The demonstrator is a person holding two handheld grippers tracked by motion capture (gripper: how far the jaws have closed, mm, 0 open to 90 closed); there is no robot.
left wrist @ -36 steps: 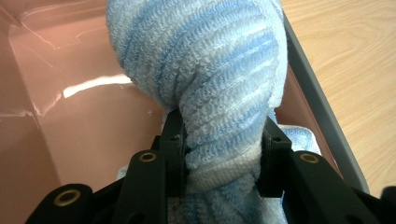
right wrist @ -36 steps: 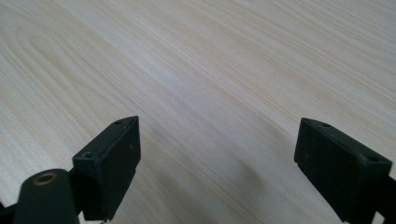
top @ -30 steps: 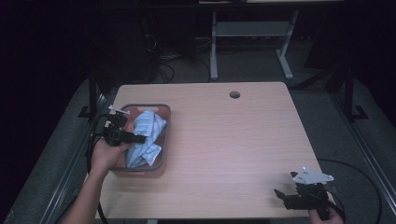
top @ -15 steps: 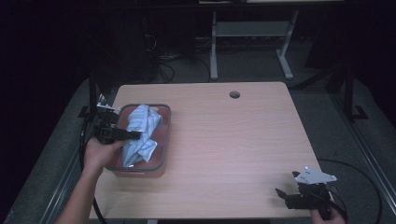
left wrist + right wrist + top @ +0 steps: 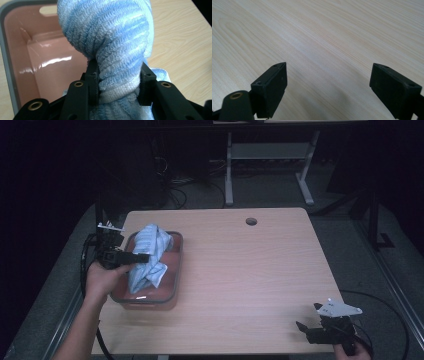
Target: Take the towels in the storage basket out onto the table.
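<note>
A light blue striped towel (image 5: 150, 254) hangs bunched over a pink tub with a grey rim (image 5: 176, 270) at the table's left side. My left gripper (image 5: 141, 257) is shut on the towel, holding it up above the tub. In the left gripper view the towel (image 5: 110, 42) is pinched between the two black jaws, with the tub's pink inside (image 5: 47, 65) beneath it. My right gripper (image 5: 301, 327) rests near the table's front right corner, open with nothing between its jaws. The right gripper view has its fingers (image 5: 272, 85) spread wide over bare wood.
The wooden table (image 5: 250, 270) has a round cable hole (image 5: 251, 221) near its far edge. A metal stand (image 5: 270, 155) and cables lie on the dark floor behind it. The left table edge runs close beside the tub.
My left gripper has pulled back toward the left edge and lifted the towel higher out of the tub. The right gripper has barely moved.
</note>
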